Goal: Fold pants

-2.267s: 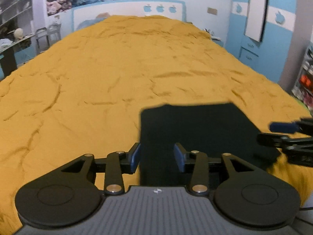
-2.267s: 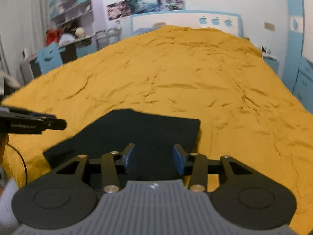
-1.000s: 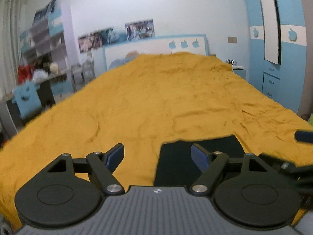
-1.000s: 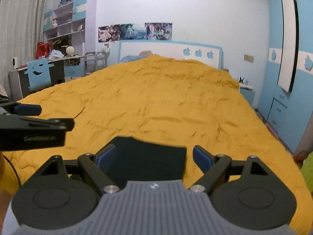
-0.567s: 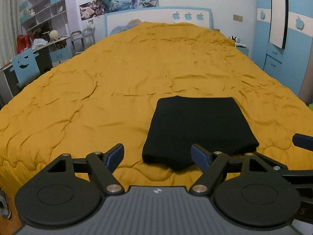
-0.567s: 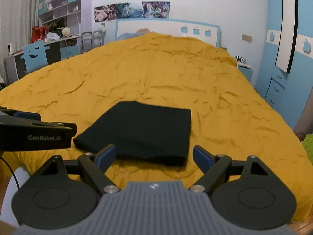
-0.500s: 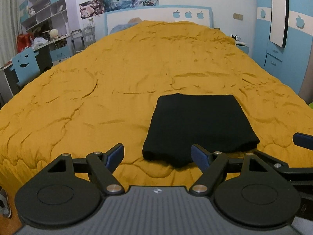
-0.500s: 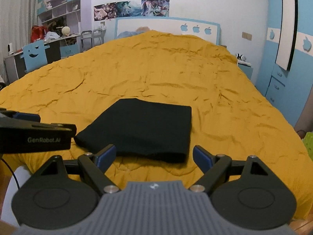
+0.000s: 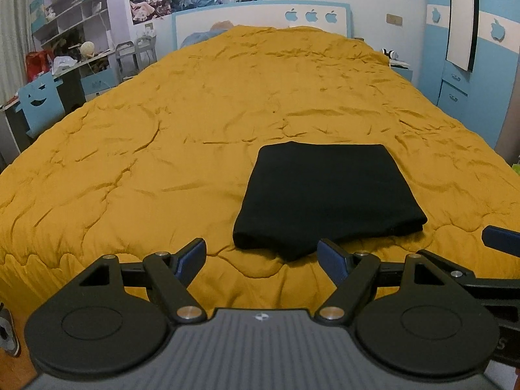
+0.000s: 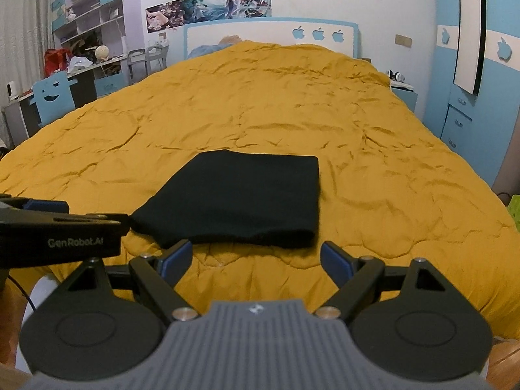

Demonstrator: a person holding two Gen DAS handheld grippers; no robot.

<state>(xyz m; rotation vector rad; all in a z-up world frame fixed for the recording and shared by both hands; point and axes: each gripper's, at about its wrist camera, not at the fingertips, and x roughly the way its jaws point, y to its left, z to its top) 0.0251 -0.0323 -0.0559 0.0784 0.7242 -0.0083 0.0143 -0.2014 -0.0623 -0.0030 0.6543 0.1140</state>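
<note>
Black pants [image 9: 326, 195] folded into a flat rectangle near the foot of a bed with a mustard quilt [image 9: 162, 123], left gripper [image 9: 261, 258] and right gripper [image 10: 256, 258] held back from it, jaws wide apart, holding nothing.

Black pants [image 9: 326, 195] — folded into a flat rectangle — lie on the bed.
</note>
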